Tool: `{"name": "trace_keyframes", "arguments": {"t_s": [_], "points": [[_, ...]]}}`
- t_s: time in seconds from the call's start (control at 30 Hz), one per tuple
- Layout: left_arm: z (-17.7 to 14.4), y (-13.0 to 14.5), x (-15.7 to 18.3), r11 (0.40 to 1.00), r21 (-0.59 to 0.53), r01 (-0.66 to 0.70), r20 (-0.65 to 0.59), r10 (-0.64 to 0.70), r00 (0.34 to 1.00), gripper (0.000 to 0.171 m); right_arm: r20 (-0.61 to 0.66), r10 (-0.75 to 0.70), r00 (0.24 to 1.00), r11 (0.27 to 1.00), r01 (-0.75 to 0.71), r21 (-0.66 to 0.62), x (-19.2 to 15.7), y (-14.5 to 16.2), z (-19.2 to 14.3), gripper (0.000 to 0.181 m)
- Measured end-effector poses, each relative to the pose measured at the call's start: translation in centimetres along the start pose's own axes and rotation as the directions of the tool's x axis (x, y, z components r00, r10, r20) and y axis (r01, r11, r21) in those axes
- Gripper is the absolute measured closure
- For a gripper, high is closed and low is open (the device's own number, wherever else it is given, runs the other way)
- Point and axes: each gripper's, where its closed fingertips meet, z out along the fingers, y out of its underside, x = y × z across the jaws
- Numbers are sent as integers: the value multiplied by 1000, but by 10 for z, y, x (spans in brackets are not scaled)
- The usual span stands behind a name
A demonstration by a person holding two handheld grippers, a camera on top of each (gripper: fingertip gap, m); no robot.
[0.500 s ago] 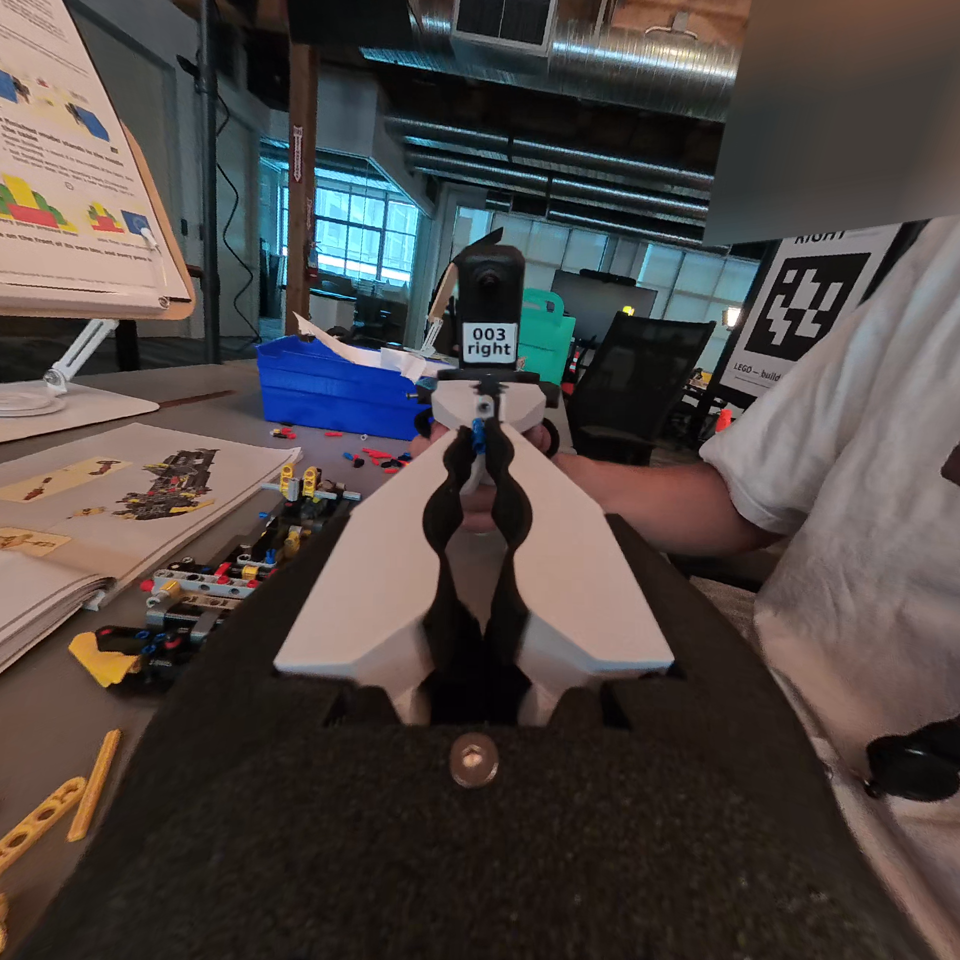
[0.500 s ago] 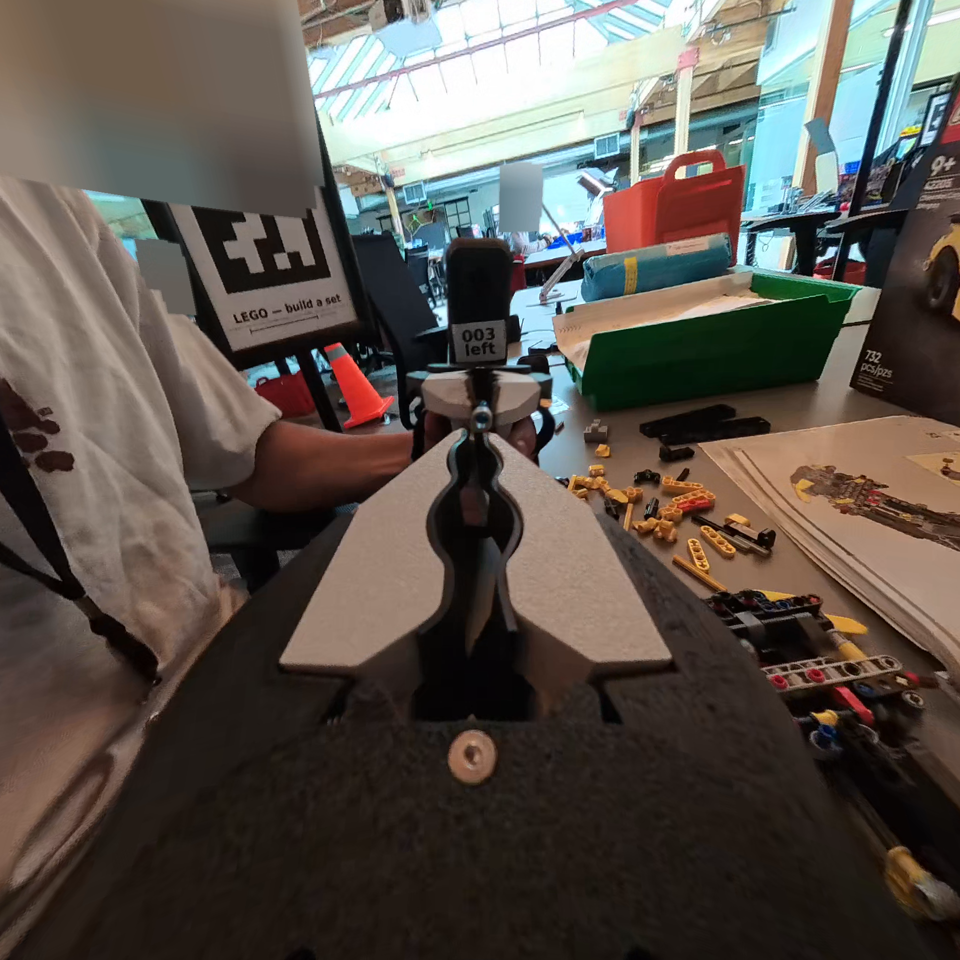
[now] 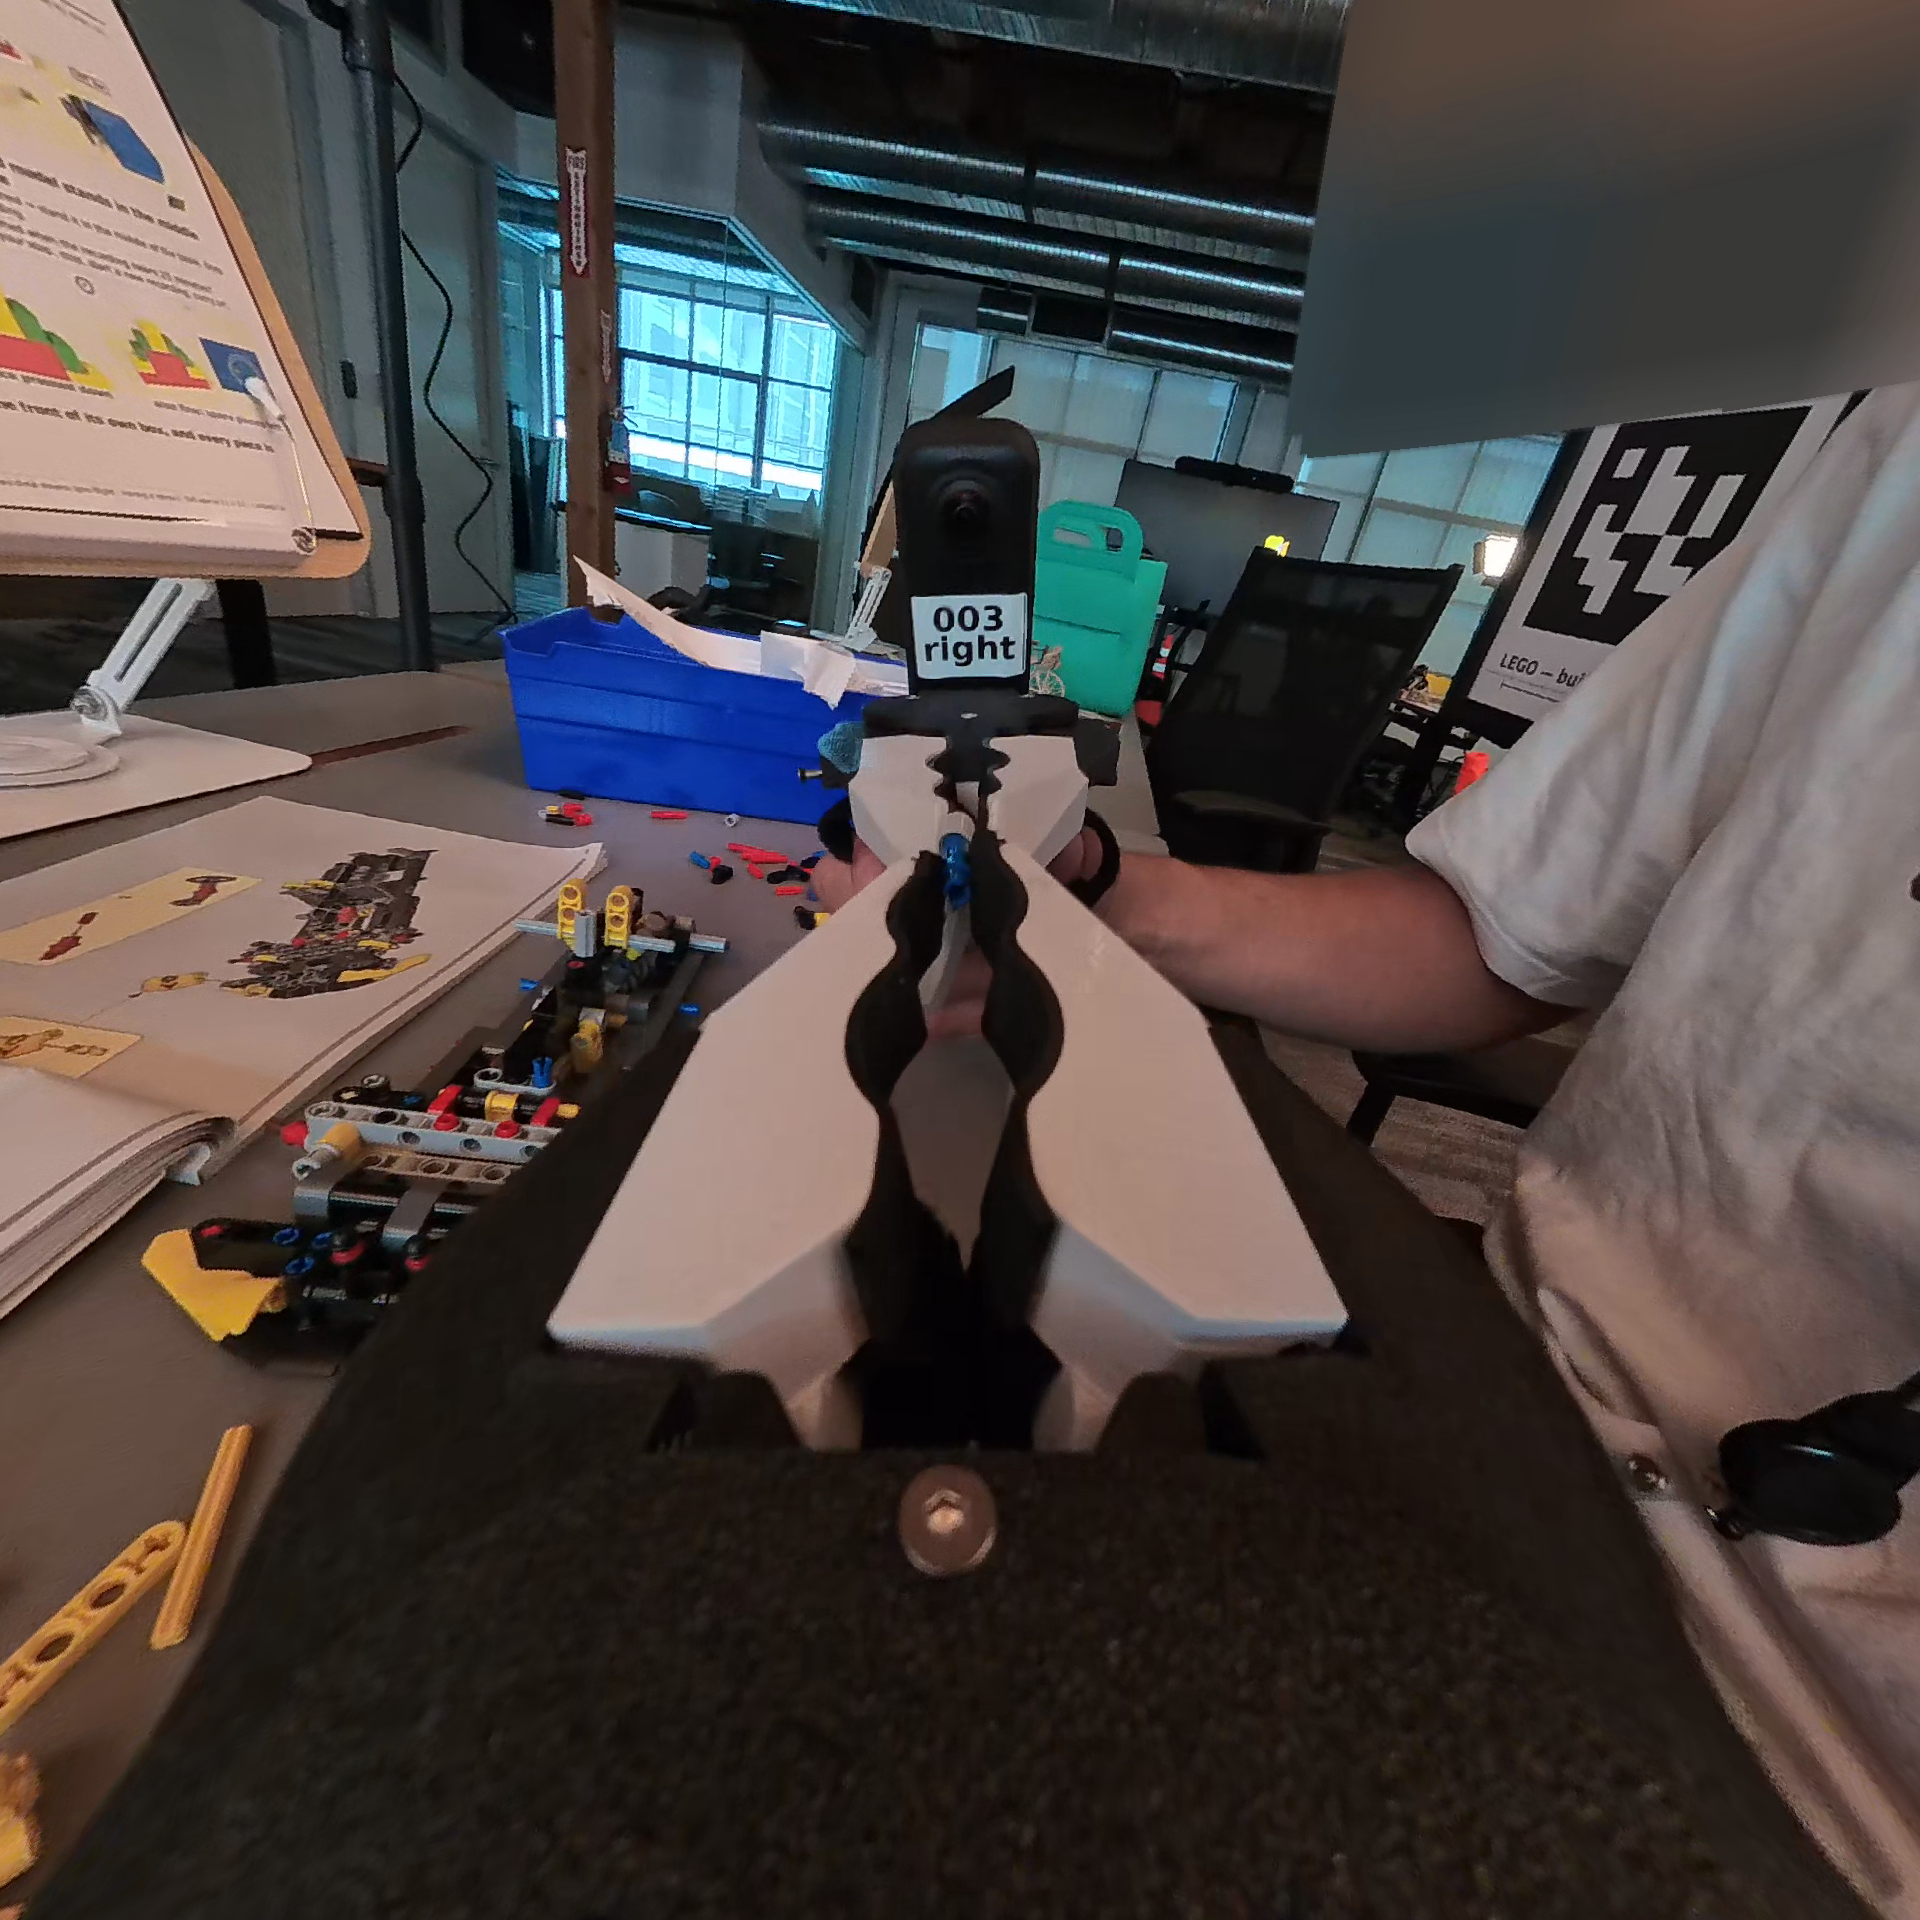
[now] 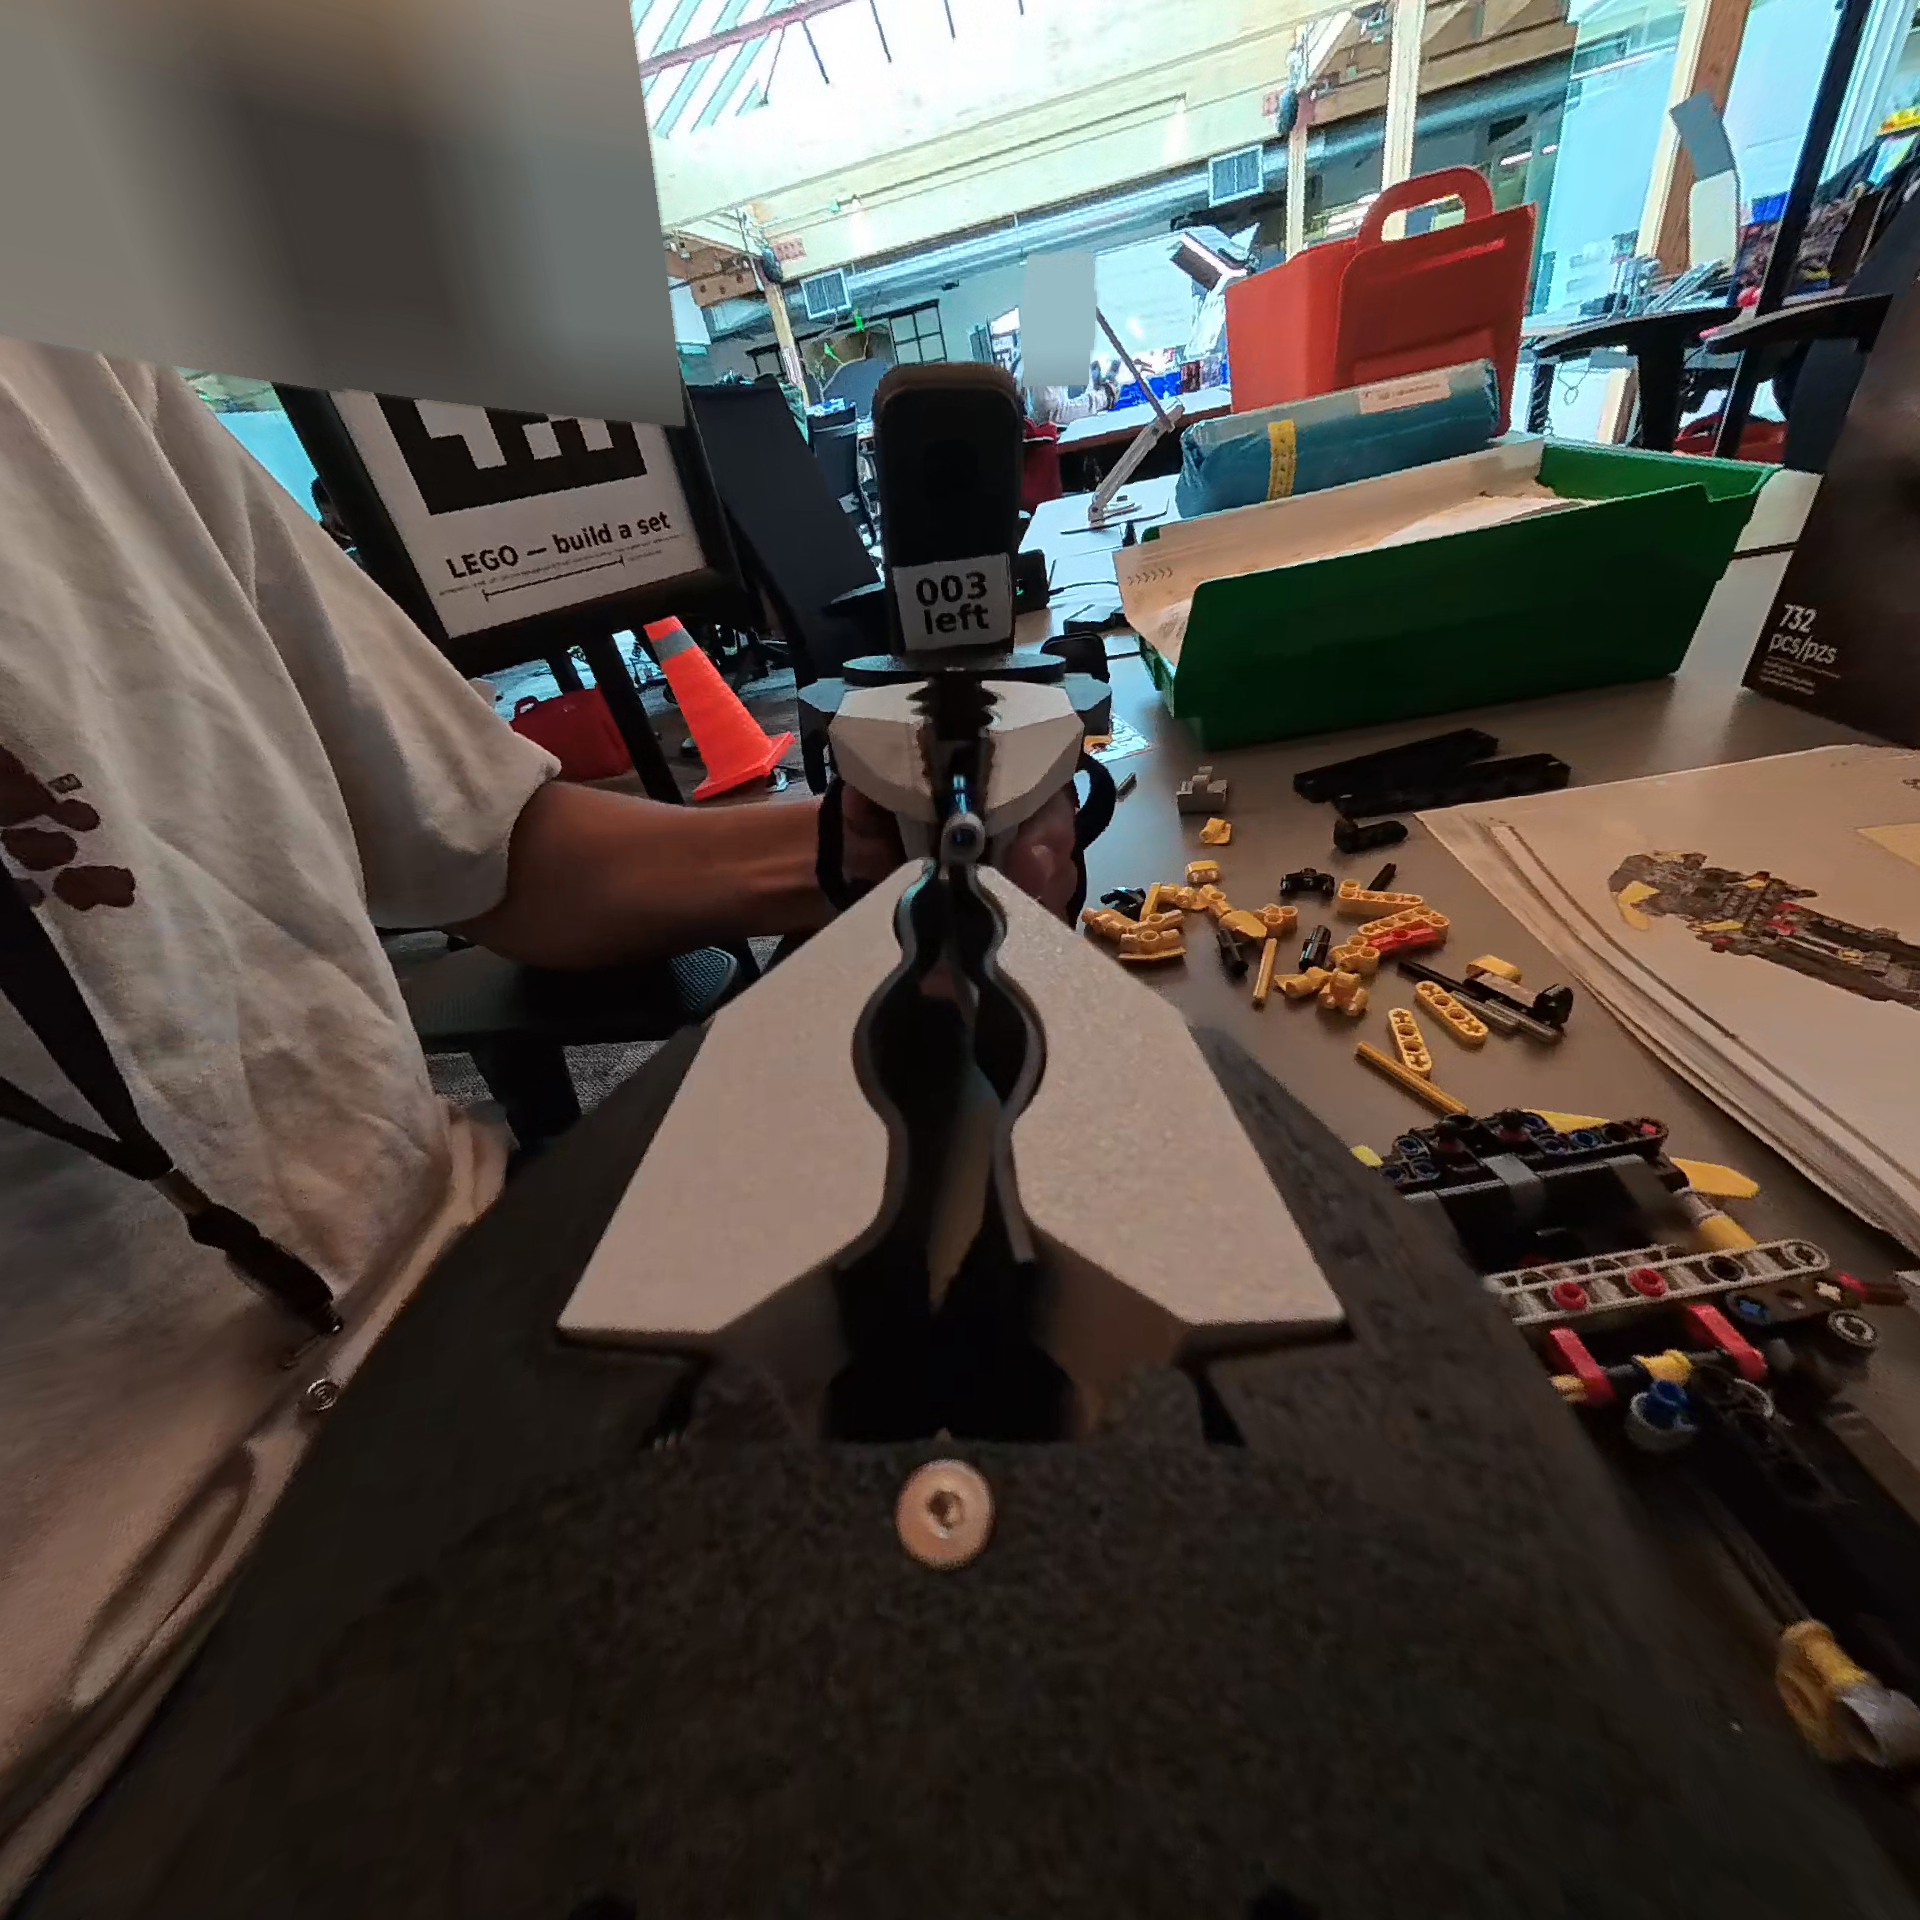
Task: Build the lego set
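My two grippers meet tip to tip above the table's near edge. My left gripper (image 3: 953, 881) is shut on a small blue pin (image 3: 954, 875). My right gripper (image 4: 958, 868) is shut, and a small grey piece (image 4: 962, 831) sits at its tip against the left gripper's jaws. I cannot tell whether the pin and the piece are joined. The half-built black, grey and yellow lego chassis (image 3: 447, 1143) lies on the table to my left gripper's left. It also shows in the right wrist view (image 4: 1621, 1247). The open instruction book (image 3: 260, 935) lies beyond it.
A blue bin (image 3: 665, 717) and scattered red pins (image 3: 758, 857) are at the far end. A green bin (image 4: 1455, 613), black beams (image 4: 1434, 769), the set's box (image 4: 1849, 582) and loose yellow pieces (image 4: 1299, 935) are at the other. Yellow beams (image 3: 104, 1600) lie near. The person's white shirt (image 3: 1714, 935) is close beside me. The grippers are tip to tip, or close to it.
Both grippers stay tip to tip and shut. They have shifted only slightly; nothing on the table has moved.
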Motion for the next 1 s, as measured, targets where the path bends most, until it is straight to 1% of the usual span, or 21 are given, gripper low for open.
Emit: {"name": "trace_keyframes", "arguments": {"t_s": [0.07, 0.2, 0.27, 0.37, 0.47, 0.57, 0.7, 0.87, 1.0], "points": [[0, 0, 0, 1000, 0, -27, 9, 27, 1000, 168, 8, 11, 1000, 1000, -11, 5, -1, 0, 0, 179], [1, 0, 2, 997, 9, -77, 23, 77, 997, 169, 62, 87, 994, 995, -90, 37, -4, -2, 0, 179], [2, 0, 2, 995, 10, -99, 35, 99, 995, 169, 76, 103, 992, 993, -107, 52, -4, -3, -1, 179], [3, 1, 2, 994, 5, -111, 48, 111, 993, 169, 63, 75, 995, 994, -80, 74, -4, -4, -2, 179], [4, 5, 1, 996, -19, -93, 43, 93, 995, 169, 49, 46, 998, 998, -49, 49, -2, -1, -3, 179], [5, 11, 2, 995, -56, -78, 23, 80, 997, 168, 14, -43, 999, 999, 44, -14, -1, 7, -5, 178], [10, 23, 7, 987, -128, -102, -11, 101, 995, 169, 20, -105, 994, 990, 107, -94, -5, 18, -8, 178], [11, 24, 8, 985, -133, -107, -18, 106, 994, 169, 17, -124, 992, 988, 125, -95, -6, 20, -8, 178], [11, 22, 6, 988, -125, -94, -5, 94, 996, 168, 20, -102, 995, 991, 103, -88, -5, 19, -8, 178]]}}
